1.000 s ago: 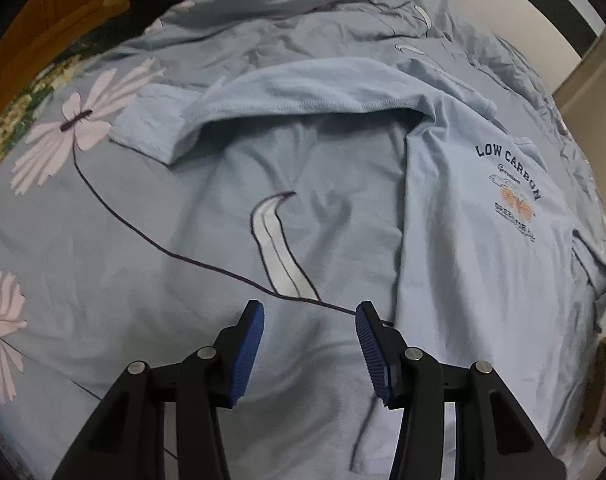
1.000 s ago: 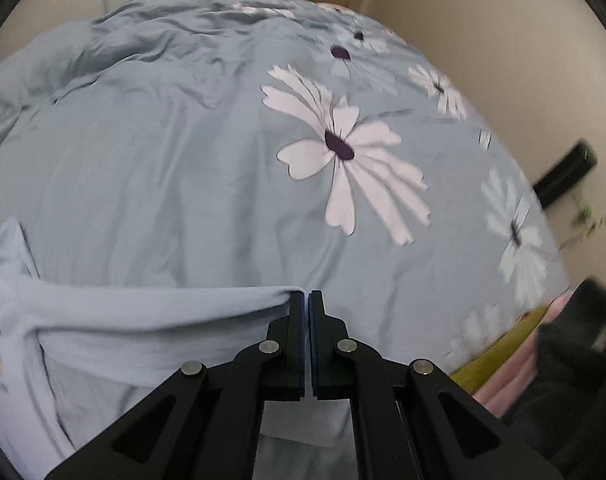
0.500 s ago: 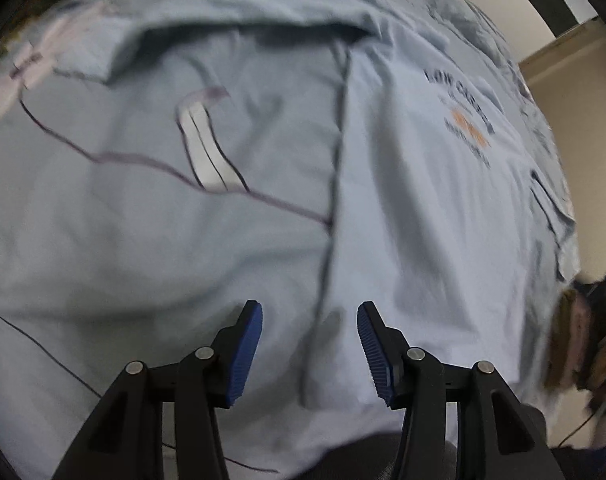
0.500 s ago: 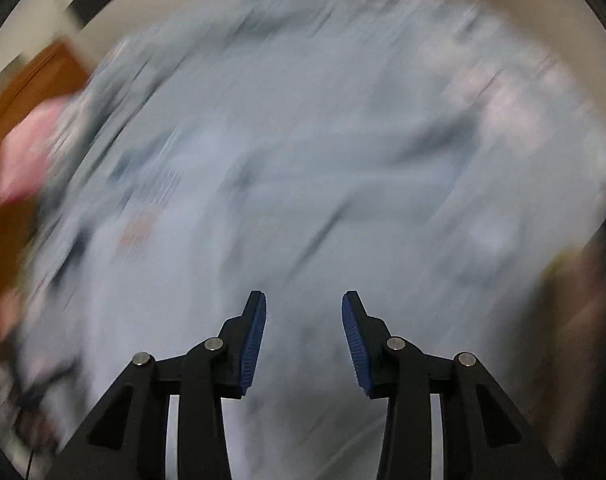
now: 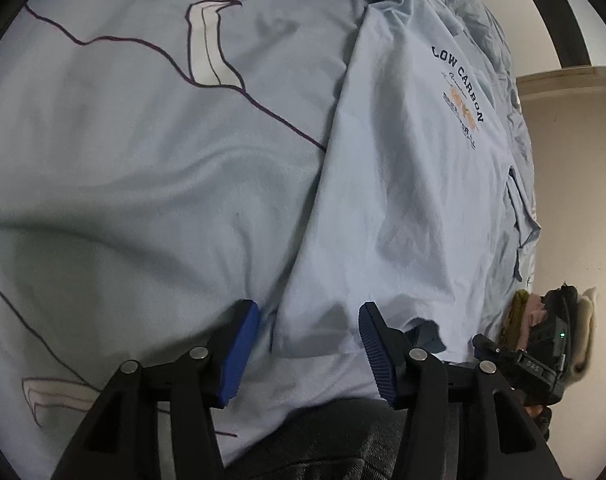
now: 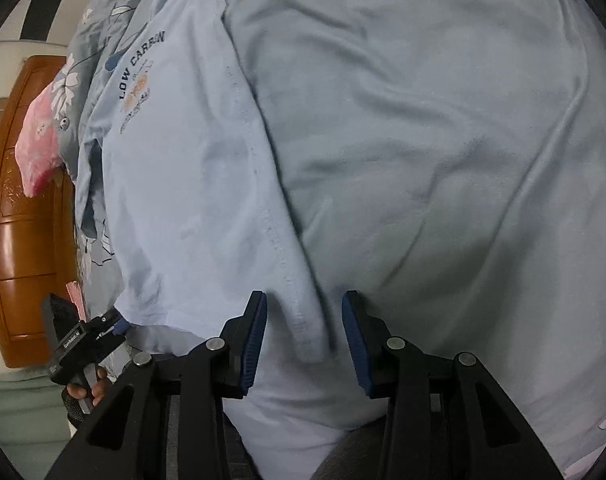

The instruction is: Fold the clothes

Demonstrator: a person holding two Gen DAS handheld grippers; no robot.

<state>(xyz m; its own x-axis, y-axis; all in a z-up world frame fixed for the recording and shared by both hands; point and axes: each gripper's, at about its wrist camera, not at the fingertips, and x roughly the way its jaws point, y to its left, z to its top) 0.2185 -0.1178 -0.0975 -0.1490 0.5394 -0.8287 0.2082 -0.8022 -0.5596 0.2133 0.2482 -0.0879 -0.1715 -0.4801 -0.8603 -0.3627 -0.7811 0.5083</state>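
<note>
Both grippers have come down to the near hem of the light blue T-shirt point(image 5: 403, 200), which lies flat on the flowered bedsheet point(image 5: 123, 160). Left gripper point(image 5: 309, 344) and right gripper point(image 6: 303, 336) each stand with fingers spread apart, one shirt corner between them, not yet pinched.

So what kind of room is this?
Probably a bedroom. A light blue T-shirt lies spread on a flower-print bedsheet, with a carved wooden headboard or door at one side and a pink cushion or pillow beside it.
</note>
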